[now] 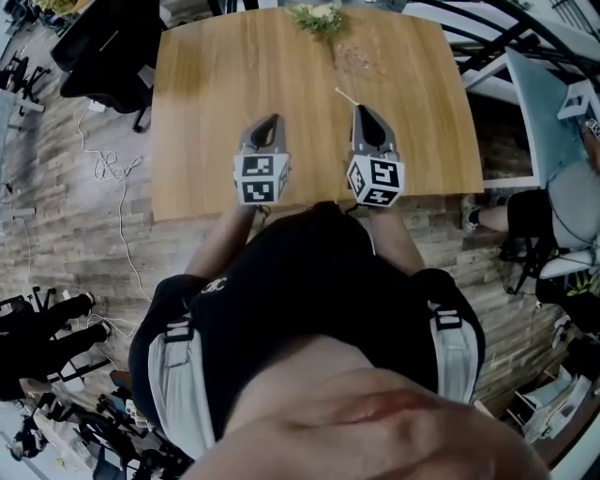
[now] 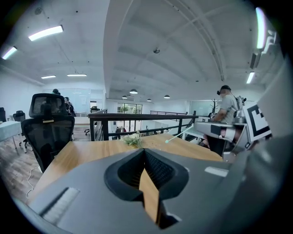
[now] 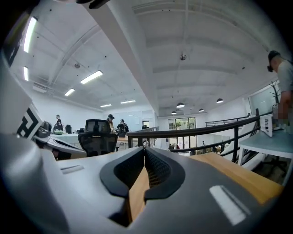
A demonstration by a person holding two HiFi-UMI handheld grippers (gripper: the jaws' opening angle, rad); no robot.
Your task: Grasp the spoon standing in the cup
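Note:
No cup shows in any view. In the head view my two grippers are held side by side over the near part of the wooden table (image 1: 206,103). The left gripper (image 1: 273,120) (image 2: 144,151) is shut, with nothing between its jaws. The right gripper (image 1: 362,109) (image 3: 144,149) is shut too. A thin pale stick (image 1: 345,96) (image 2: 179,134) with a small rounded end juts from its tip, raised off the table and pointing forward and to the left. It may be a slim spoon. The right gripper view does not show it.
A small bunch of pale flowers (image 1: 317,16) (image 2: 132,138) lies at the table's far edge, with scattered bits (image 1: 358,56) beside it. A black office chair (image 2: 48,121) stands at the far left. A black railing (image 2: 137,118) runs behind the table. A person (image 2: 226,107) stands at the right.

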